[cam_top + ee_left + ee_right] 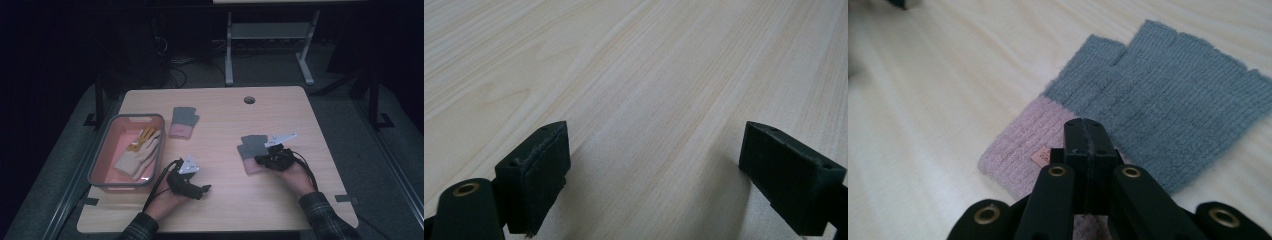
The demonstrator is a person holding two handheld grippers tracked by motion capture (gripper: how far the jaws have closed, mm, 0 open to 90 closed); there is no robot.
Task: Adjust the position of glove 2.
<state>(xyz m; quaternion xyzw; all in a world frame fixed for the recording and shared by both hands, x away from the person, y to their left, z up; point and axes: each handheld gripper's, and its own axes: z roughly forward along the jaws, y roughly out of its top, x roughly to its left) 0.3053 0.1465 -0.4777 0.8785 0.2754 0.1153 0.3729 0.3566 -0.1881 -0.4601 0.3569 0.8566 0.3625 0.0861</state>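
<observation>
High view: a light wooden table (220, 200) carries a grey-rimmed tub (100, 165) at its left, holding a cream glove (140, 156) with some yellow detail that is too dim to identify. Just right of the tub lies a grey fingerless glove with a pink cuff (183, 122). A second glove of the same kind, the near glove (250, 150), lies right of centre.

The right gripper (261, 160) rests at the near glove's pink cuff, with the person's right hand (295, 176) behind it. In the right gripper view, the right gripper's (1087, 131) jaws are pressed together over the cuff of the near glove (1168, 110); whether any knit is caught between them cannot be told.

The left gripper (205, 188) lies near the table's front edge, close to the tub. In the left gripper view, the left gripper's (654, 175) jaws stand spread wide, with bare tabletop (649, 75) between them.
</observation>
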